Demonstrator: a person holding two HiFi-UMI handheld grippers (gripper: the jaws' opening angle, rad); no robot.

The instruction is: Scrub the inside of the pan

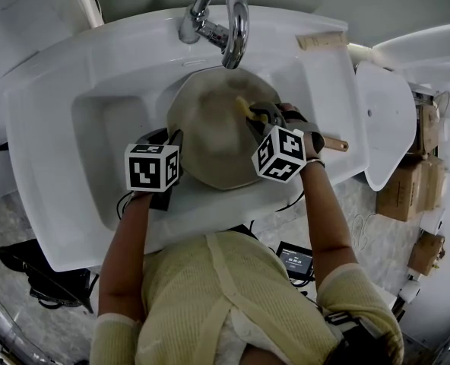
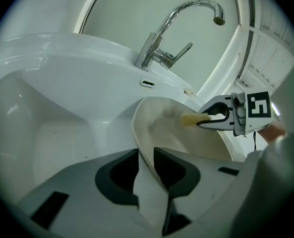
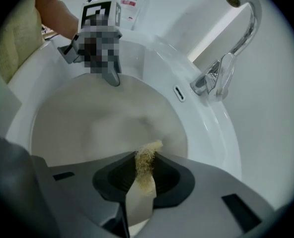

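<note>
A round beige pan (image 1: 210, 139) lies tilted in the white sink (image 1: 96, 120), under the faucet. My left gripper (image 1: 175, 137) is shut on the pan's near left rim; in the left gripper view the rim (image 2: 147, 192) runs between its jaws (image 2: 146, 155). My right gripper (image 1: 257, 116) is shut on a yellow sponge (image 1: 244, 106), and the sponge's tip is down against the inside of the pan (image 3: 97, 123). In the right gripper view the sponge (image 3: 146, 167) stands pinched between the jaws (image 3: 144, 157). The left gripper view shows the right gripper (image 2: 214, 118) with the sponge (image 2: 189, 118) over the pan's far wall (image 2: 167, 128).
A chrome faucet (image 1: 225, 21) arches over the pan's far edge. A brown stub (image 1: 335, 144) sticks out past the right hand. A white fixture (image 1: 388, 120) and cardboard boxes (image 1: 407, 188) stand to the right. A clear bottle (image 3: 132, 4) stands on the sink ledge.
</note>
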